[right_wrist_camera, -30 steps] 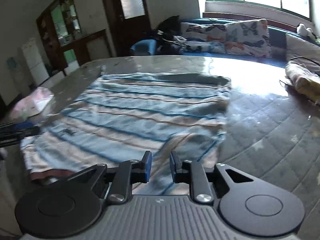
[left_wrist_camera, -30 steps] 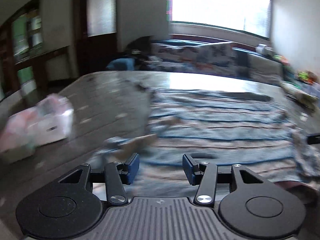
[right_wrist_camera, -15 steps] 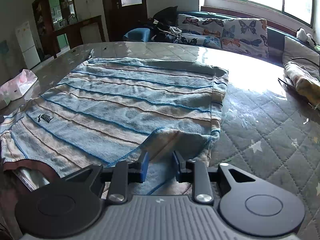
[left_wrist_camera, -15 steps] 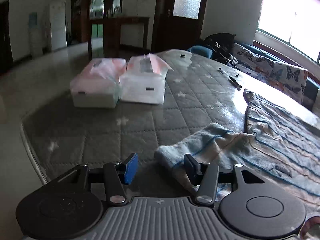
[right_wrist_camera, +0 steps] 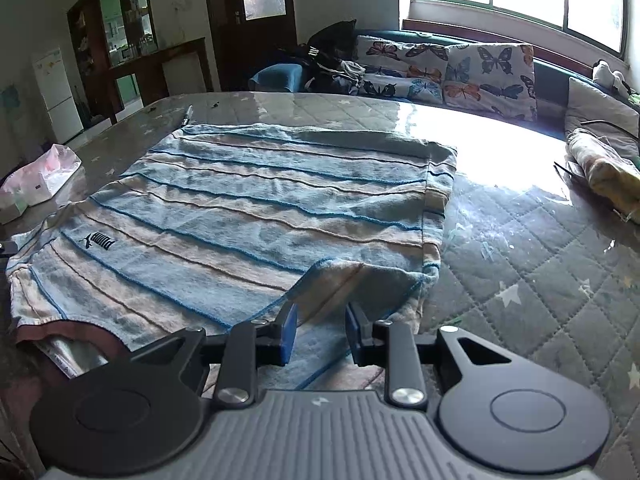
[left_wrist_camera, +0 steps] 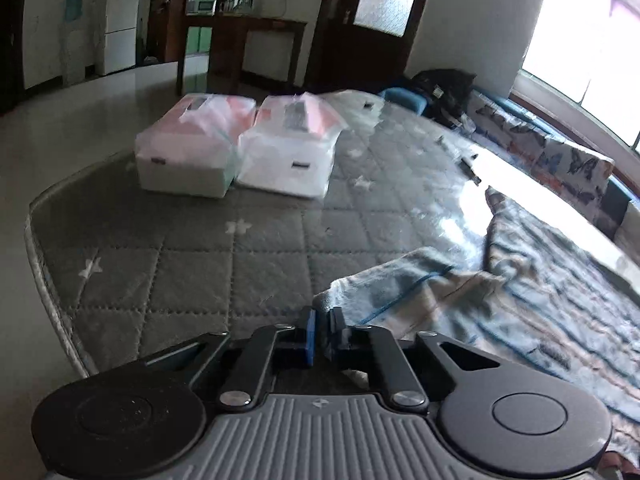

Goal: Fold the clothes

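Where quilted grey mattress bears striped blue T-shirt lying flat, left gripper pressed together pinching sleeve edge, right gripper jaws parted over folded-in sleeve, two tissue packs well apart.

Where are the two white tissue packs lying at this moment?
In the left wrist view the two tissue packs lie side by side at the far left of the quilted mattress, well apart from the striped shirt at the right.

one striped shirt; two tissue packs; two grippers; two butterfly cushions
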Tool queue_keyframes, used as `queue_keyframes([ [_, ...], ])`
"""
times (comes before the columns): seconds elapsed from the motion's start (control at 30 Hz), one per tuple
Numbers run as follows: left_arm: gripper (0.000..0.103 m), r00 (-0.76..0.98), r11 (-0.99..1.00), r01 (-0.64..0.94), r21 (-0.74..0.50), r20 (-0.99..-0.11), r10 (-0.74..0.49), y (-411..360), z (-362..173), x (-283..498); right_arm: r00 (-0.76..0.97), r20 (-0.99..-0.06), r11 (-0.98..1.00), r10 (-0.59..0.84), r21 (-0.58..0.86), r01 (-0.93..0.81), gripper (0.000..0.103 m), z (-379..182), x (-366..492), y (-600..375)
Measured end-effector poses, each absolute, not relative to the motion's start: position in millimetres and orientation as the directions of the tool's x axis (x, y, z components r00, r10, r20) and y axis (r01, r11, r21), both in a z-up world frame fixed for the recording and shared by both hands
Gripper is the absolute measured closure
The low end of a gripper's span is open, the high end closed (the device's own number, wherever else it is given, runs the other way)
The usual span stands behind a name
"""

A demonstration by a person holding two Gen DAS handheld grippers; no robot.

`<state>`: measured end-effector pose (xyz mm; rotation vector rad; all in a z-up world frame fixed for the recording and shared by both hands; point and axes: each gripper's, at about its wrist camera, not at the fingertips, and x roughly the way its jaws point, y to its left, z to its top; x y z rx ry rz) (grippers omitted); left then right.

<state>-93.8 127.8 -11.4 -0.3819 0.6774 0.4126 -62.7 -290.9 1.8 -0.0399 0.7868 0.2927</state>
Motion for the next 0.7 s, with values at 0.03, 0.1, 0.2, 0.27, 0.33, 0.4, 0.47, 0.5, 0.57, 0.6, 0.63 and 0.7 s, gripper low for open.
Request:
queue_keyframes([
  [0.03,0.098,0.726,0.861,-0.461,-0.215,-0.65,0.226,124.8,-6.3,-95.4,0.669,-0.701,0.958,0.246,0.074,-0.275,0.077,2.3,-63.3,-290.7],
  [0.1,0.099,0.777,0.894,-0.379,-0.24,-0.606,0.167,112.5,5.8,-98.4,0.671,-0.699,0.958,0.249,0.075,-0.278,0.077,3.6,-63.9,-290.4],
  [0.2,0.099,0.841,0.931,-0.248,-0.268,-0.537,0.07,93.7,23.8,-102.9,0.674,-0.694,0.956,0.254,0.075,-0.282,0.077,5.8,-65.1,-289.6],
  [0.27,0.099,0.865,0.952,-0.128,-0.277,-0.501,-0.029,76.0,30.0,-103.8,0.674,-0.693,0.956,0.256,0.075,-0.285,0.077,6.7,-65.8,-288.7],
  [0.33,0.099,0.867,0.961,-0.012,-0.276,-0.481,-0.127,57.7,32.5,-103.5,0.674,-0.692,0.955,0.259,0.076,-0.288,0.077,6.9,-66.3,-287.8],
  [0.4,0.099,0.844,0.961,0.081,-0.266,-0.494,-0.208,40.7,29.0,-99.9,0.672,-0.693,0.954,0.26,0.077,-0.29,0.077,6.4,-66.7,-286.8],
  [0.47,0.098,0.806,0.954,0.159,-0.255,-0.524,-0.275,25.2,22.8,-94.4,0.67,-0.695,0.954,0.261,0.079,-0.29,0.077,5.8,-66.8,-286.5],
  [0.5,0.097,0.773,0.947,0.196,-0.256,-0.554,-0.31,18.1,17.0,-90.1,0.669,-0.695,0.954,0.262,0.08,-0.29,0.077,5.5,-66.8,-286.6],
  [0.57,0.096,0.737,0.942,0.23,-0.246,-0.588,-0.334,8.3,10.6,-86.1,0.667,-0.698,0.954,0.262,0.081,-0.289,0.077,5.0,-66.6,-287.0],
  [0.6,0.096,0.724,0.939,0.246,-0.242,-0.598,-0.344,5.8,9.6,-83.9,0.666,-0.698,0.954,0.262,0.081,-0.289,0.077,5.0,-66.6,-287.3],
  [0.63,0.096,0.721,0.936,0.255,-0.243,-0.597,-0.352,5.4,11.1,-82.5,0.667,-0.698,0.954,0.261,0.081,-0.289,0.076,5.4,-66.6,-287.7],
  [0.7,0.096,0.723,0.928,0.27,-0.256,-0.582,-0.371,8.5,16.5,-79.3,0.668,-0.697,0.954,0.263,0.083,-0.289,0.076,6.6,-66.2,-288.7],
])
